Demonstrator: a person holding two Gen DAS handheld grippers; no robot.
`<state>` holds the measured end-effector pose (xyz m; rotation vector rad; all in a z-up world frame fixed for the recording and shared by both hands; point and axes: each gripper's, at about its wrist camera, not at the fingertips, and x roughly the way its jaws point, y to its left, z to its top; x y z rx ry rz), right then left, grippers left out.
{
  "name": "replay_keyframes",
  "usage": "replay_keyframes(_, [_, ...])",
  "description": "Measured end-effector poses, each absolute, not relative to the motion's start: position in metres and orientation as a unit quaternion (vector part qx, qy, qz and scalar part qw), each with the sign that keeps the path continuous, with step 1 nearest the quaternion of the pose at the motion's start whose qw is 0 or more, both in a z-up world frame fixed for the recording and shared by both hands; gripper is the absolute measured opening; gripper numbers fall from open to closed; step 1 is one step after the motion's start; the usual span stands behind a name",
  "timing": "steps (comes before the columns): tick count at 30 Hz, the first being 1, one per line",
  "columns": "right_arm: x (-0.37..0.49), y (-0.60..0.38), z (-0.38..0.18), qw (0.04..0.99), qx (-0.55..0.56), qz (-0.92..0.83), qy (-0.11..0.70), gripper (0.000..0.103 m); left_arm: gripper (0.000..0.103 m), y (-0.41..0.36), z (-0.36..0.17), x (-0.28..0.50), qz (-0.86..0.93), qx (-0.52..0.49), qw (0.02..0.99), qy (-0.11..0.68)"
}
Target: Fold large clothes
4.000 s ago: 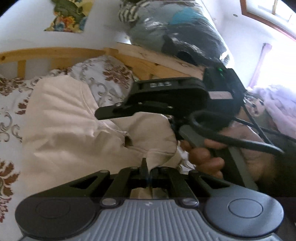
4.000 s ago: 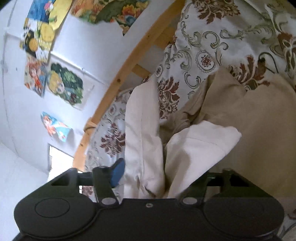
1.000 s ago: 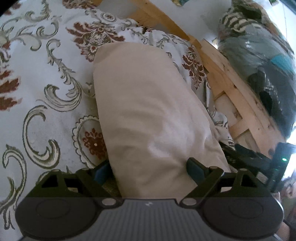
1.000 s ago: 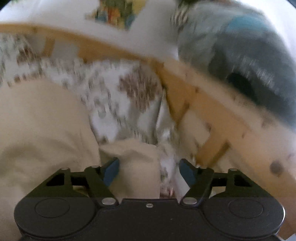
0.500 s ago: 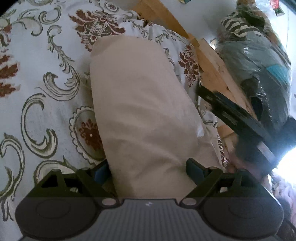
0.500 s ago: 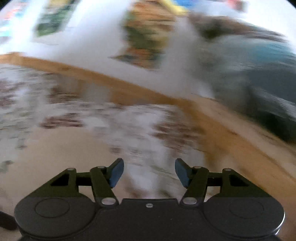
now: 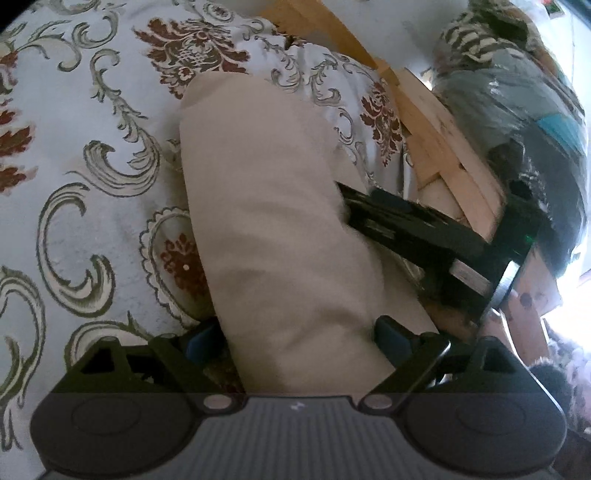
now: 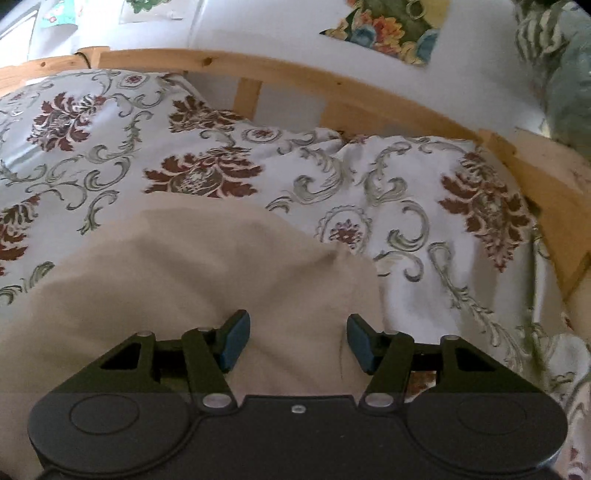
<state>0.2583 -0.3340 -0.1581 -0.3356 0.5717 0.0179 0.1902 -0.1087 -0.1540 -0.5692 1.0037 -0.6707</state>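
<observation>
A folded beige garment (image 7: 273,221) lies on the floral bedspread (image 7: 74,177). My left gripper (image 7: 295,338) is open, its blue-padded fingers on either side of the garment's near end. My right gripper (image 8: 295,341) is open just above the same beige garment (image 8: 192,269), near its right edge. In the left wrist view the right gripper's black body (image 7: 424,232) reaches in from the right and touches the garment's right side.
A wooden bed rail (image 8: 332,85) runs along the far side of the bed (image 8: 424,192), against a white wall with posters (image 8: 384,29). Bagged clothes (image 7: 517,103) are piled beyond the bed frame (image 7: 443,147) at the right.
Both grippers let go of the garment since 4 s ago and now stand open. In the last second the right gripper swung left and came down onto the garment's right edge.
</observation>
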Motion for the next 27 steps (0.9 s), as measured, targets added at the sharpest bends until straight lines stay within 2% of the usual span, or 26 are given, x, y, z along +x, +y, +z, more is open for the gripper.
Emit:
replay_keyframes(5, [0.203, -0.352, -0.113, 0.955, -0.130, -0.040, 0.265, 0.062, 0.096, -0.102, -0.142, 0.188, -0.317, -0.283, 0.768, 0.479])
replay_keyframes(7, [0.171, -0.362, -0.097, 0.962, -0.089, -0.046, 0.254, 0.066, 0.096, -0.101, -0.137, 0.184, -0.321, -0.276, 0.767, 0.483])
replay_keyframes(9, [0.148, -0.365, -0.090, 0.958, -0.077, -0.028, 0.273, 0.075, 0.097, -0.099, -0.135, 0.179, -0.323, -0.276, 0.765, 0.484])
replay_keyframes(14, [0.115, -0.360, -0.107, 0.933, -0.142, -0.007, 0.332, 0.078, 0.101, -0.106, -0.134, 0.174, -0.323, -0.245, 0.776, 0.483])
replay_keyframes(18, [0.118, -0.382, -0.138, 0.921, -0.083, -0.053, 0.376, 0.078, 0.101, -0.115, -0.140, 0.170, -0.313, -0.220, 0.787, 0.484])
replay_keyframes(24, [0.116, -0.383, -0.142, 0.928, -0.077, -0.057, 0.360, 0.077, 0.101, -0.117, -0.141, 0.170, -0.311, -0.208, 0.796, 0.476])
replay_keyframes(27, [0.111, -0.385, -0.133, 0.942, -0.080, -0.072, 0.317, 0.078, 0.102, -0.112, -0.140, 0.172, -0.313, -0.223, 0.789, 0.478])
